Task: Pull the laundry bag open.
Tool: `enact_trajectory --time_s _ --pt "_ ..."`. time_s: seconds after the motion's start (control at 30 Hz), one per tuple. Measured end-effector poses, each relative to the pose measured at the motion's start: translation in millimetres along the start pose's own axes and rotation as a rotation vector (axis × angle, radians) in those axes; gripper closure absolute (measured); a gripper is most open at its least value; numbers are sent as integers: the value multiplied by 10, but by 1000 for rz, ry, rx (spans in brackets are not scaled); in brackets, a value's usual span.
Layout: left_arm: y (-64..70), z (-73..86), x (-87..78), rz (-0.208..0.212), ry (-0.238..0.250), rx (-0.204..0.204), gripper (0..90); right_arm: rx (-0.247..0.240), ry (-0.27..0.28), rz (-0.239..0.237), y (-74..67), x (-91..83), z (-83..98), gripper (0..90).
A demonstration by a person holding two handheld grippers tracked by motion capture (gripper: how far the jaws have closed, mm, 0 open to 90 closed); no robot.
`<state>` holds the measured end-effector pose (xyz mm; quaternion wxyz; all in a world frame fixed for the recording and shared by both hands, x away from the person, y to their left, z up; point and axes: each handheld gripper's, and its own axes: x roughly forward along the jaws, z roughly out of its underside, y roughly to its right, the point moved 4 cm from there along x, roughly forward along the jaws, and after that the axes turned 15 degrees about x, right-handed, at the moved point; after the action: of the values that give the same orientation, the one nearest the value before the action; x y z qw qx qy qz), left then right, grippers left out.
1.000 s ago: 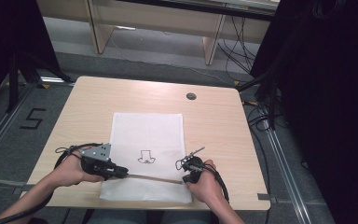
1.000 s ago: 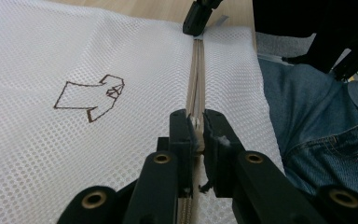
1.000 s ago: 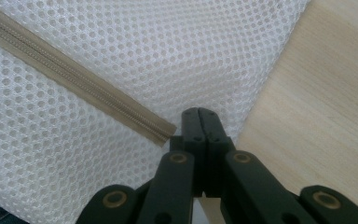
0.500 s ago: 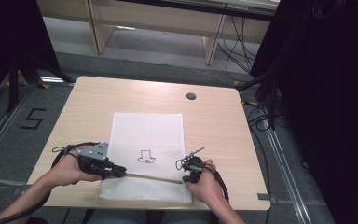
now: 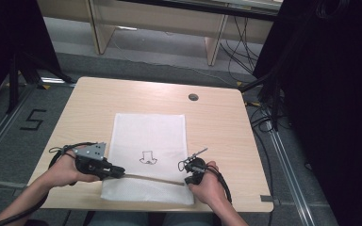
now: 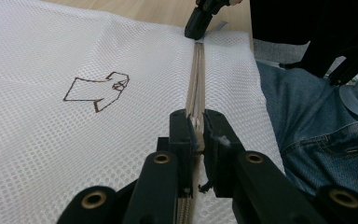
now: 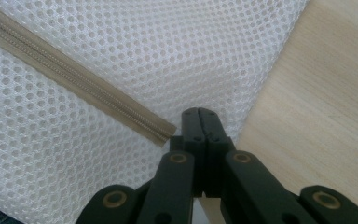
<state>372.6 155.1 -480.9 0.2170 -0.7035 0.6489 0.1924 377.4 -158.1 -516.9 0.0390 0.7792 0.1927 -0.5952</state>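
So there's a white mesh bag (image 5: pixel 148 157) lying flat in the lower middle of the high view, on a wooden table (image 5: pixel 217 122). It has a little brown shirt drawing (image 5: pixel 147 157) on it and a beige zipper (image 5: pixel 151 178) running across near the bottom edge.

The left gripper (image 5: pixel 115 172) sits at the lower left of that frame, at the bag's left edge. In the left gripper view its 2 jaws are pinched narrow right on the zipper (image 6: pixel 196 93), with what looks like the slider (image 6: pixel 196 125) caught between them. The zipper runs straight up the middle of that frame toward the right gripper (image 6: pixel 200 21) at the top, and the drawing (image 6: pixel 98 91) is off to the left. Blue jeans (image 6: pixel 317 126) fill the right side.

The right gripper (image 5: pixel 192 175) is at the lower middle-right of the high view, at the bag's right edge. In the right gripper view its jaws are squeezed fully together at the bottom centre, on the mesh (image 7: pixel 121 56) just past the zipper's end (image 7: pixel 165 133). Can't tell for sure if fabric is actually pinched in there. Bare table (image 7: pixel 317 116) is on the right.
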Motion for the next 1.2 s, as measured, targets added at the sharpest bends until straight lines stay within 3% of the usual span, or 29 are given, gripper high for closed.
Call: enact_trajectory --time_s 0.17,0.3,0.53,0.9,0.93,0.97,1.03,1.07,1.17,1.2 --pt "3 14 -5 8 -1 5 820 -25 14 -9 15 8 -13 900" --pt "-9 15 -32 7 19 -10 820 -22 13 -10 16 6 -10 900" --pt "-16 34 -30 16 -2 7 821 -9 6 -8 15 4 -7 900" --pt "-16 59 -16 20 -6 -6 821 -9 10 -20 28 7 -14 900" --pt "-27 67 -29 19 -11 -3 820 -20 8 40 52 -12 -17 900" --pt "-28 70 -34 17 0 -10 821 -26 -5 60 80 -19 -15 900" --pt "-42 71 -44 15 5 -21 821 16 5 21 119 -24 -16 900" --pt "-45 71 -40 13 5 -16 821 13 26 20 143 -19 -21 900" --pt "-45 78 -33 12 -4 -13 820 22 8 34 120 -29 -15 900" --pt "-46 78 -33 14 2 -16 820 -8 16 30 138 -19 -30 900"
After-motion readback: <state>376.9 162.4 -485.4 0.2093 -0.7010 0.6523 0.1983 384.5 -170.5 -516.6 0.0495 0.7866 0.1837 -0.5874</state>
